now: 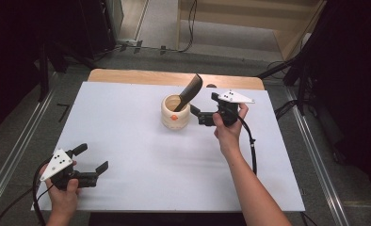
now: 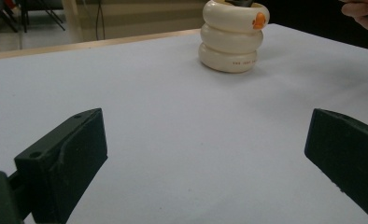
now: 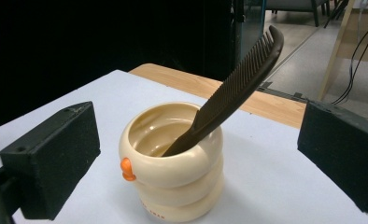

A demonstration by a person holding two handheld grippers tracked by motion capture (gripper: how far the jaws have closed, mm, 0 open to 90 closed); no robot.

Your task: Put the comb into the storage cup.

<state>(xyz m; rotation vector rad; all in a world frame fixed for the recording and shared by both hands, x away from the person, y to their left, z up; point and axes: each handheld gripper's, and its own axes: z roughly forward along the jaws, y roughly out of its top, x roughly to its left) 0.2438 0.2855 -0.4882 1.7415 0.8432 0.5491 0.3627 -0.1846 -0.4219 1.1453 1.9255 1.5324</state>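
A white sheet (image 1: 141,150) covers nearly the whole table (image 1: 127,75), leaving a strip of bare wood along the far edge. Right of centre towards the far side, a cream ringed cup (image 1: 175,114) stands upright directly on the sheet.

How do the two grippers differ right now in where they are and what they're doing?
The left gripper sits near the table's front left corner, far from the cream cup; the right gripper is right beside that cup. The left gripper faces bare table, while the right gripper's jaws frame the cup and the dark comb leaning in it. Both are open, hand-held and holding nothing.
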